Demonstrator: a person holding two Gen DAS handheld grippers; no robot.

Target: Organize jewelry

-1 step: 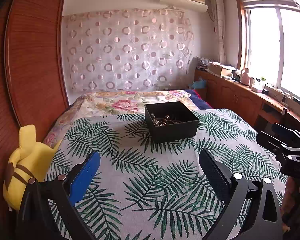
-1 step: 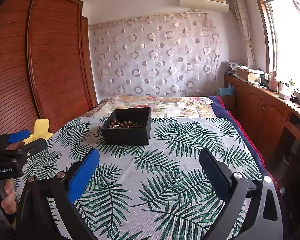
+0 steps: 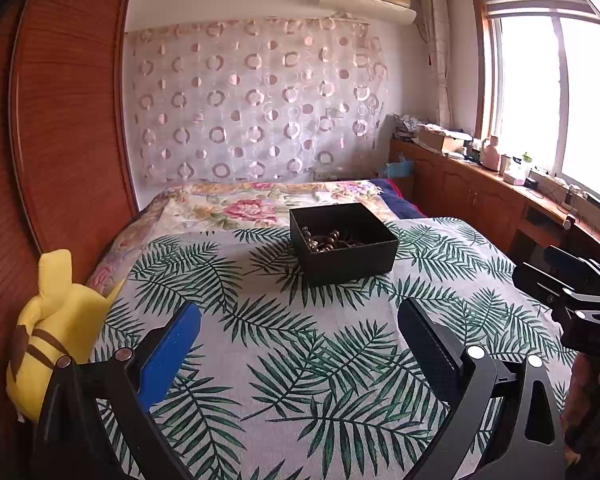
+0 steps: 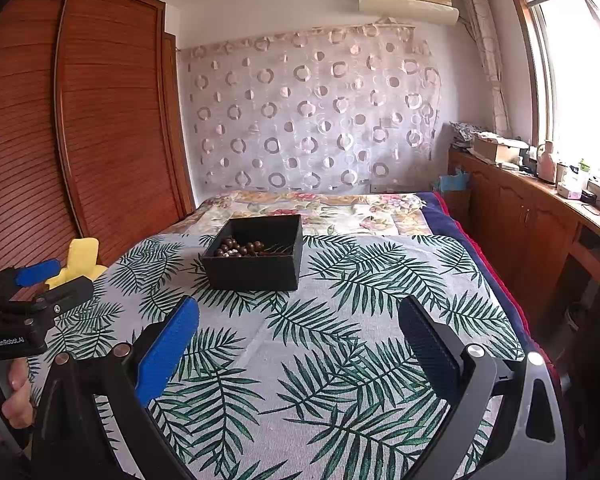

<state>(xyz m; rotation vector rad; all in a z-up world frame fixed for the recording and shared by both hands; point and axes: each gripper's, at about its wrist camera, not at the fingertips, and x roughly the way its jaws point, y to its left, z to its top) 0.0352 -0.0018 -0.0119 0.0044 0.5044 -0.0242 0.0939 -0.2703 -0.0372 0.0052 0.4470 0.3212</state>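
A black open box (image 3: 346,258) stands on the leaf-patterned bedspread, also in the right wrist view (image 4: 256,268). Dark brown bead jewelry (image 3: 324,240) lies inside it, also in the right wrist view (image 4: 240,248). My left gripper (image 3: 300,324) is open and empty, held well short of the box. My right gripper (image 4: 300,322) is open and empty, also short of the box. Each gripper shows in the other's view: the right one (image 3: 572,284) at the right edge, the left one (image 4: 48,280) at the left edge.
A yellow plush toy (image 3: 56,320) lies at the bed's left edge beside a wooden wardrobe (image 3: 60,120). A wooden cabinet with clutter (image 3: 480,184) runs along the right under the window. A floral blanket (image 3: 252,208) covers the bed beyond the box.
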